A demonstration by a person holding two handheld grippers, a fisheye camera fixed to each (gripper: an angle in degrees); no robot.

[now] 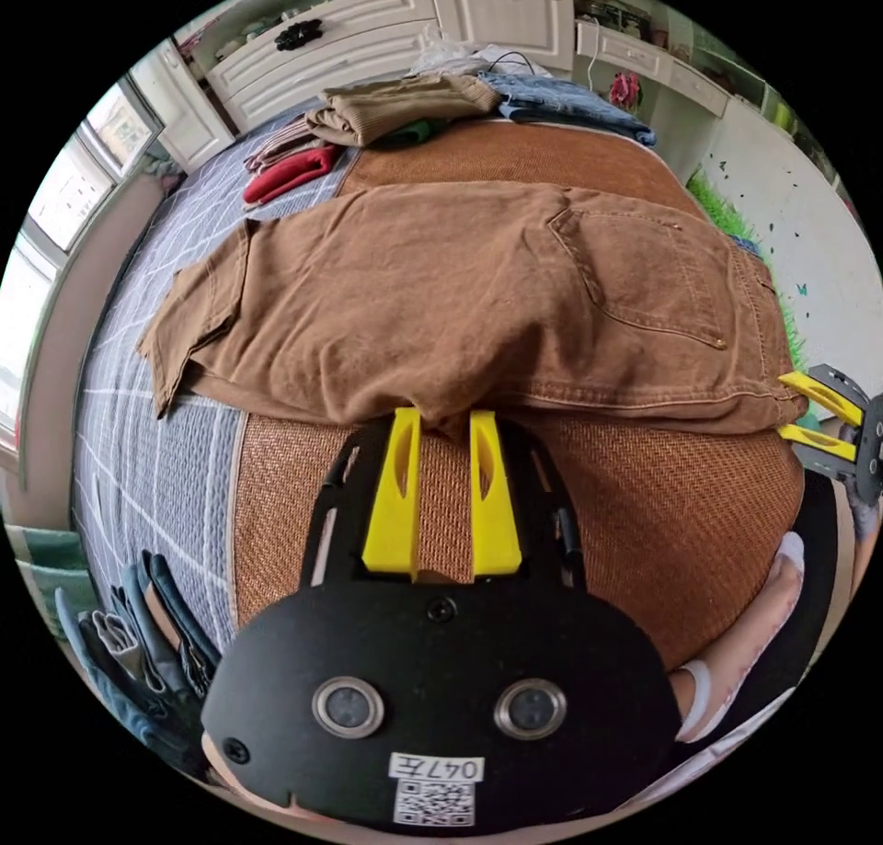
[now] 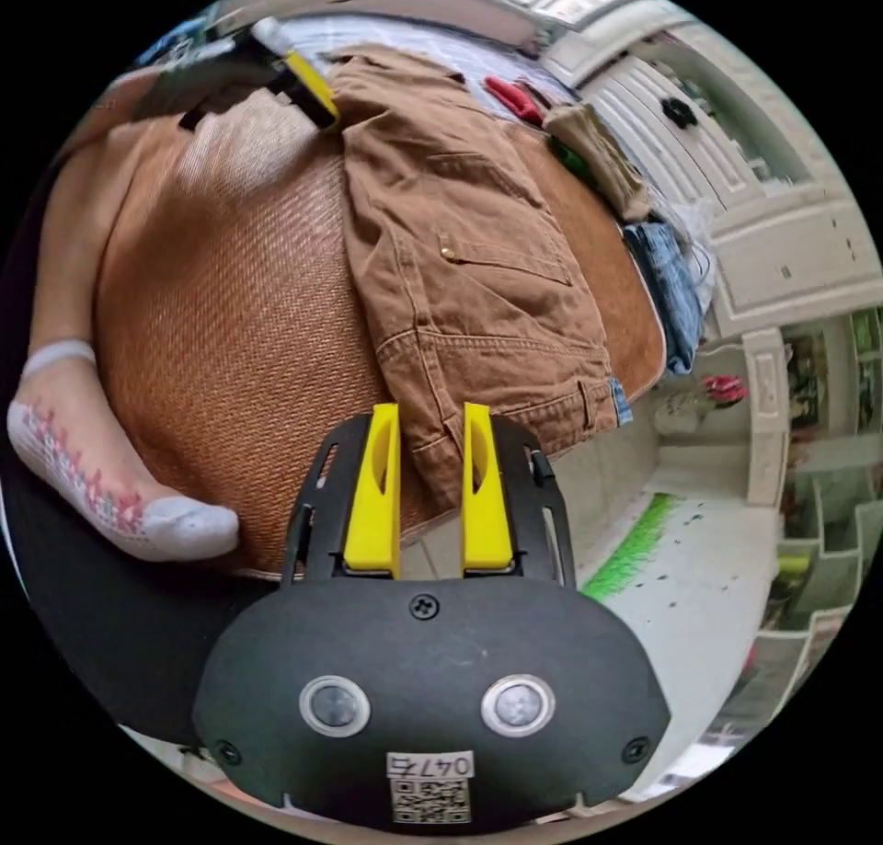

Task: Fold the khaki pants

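Note:
The khaki pants (image 1: pixel 478 293) lie flat across a brown woven mat (image 1: pixel 598 514), legs together, back pocket up. My left gripper (image 1: pixel 446 417) is at their near edge about mid-leg, its yellow jaws closed narrowly on a pinch of the cloth. In the right gripper view the pants (image 2: pixel 460 238) stretch away from my right gripper (image 2: pixel 430 422), whose jaws hold the waistband corner between them. The right gripper (image 1: pixel 814 413) also shows at the waist end in the left gripper view. The left gripper (image 2: pixel 308 86) appears far up the same edge in the right gripper view.
The mat (image 2: pixel 230 284) lies on a bed with a grey checked cover (image 1: pixel 138 459). Behind the pants are a heap of clothes (image 1: pixel 395 109), jeans (image 1: pixel 570 100) and a red garment (image 1: pixel 290 172). A person's socked foot (image 2: pixel 101 477) rests on the mat's near side. White cabinets (image 1: pixel 322 45) line the wall.

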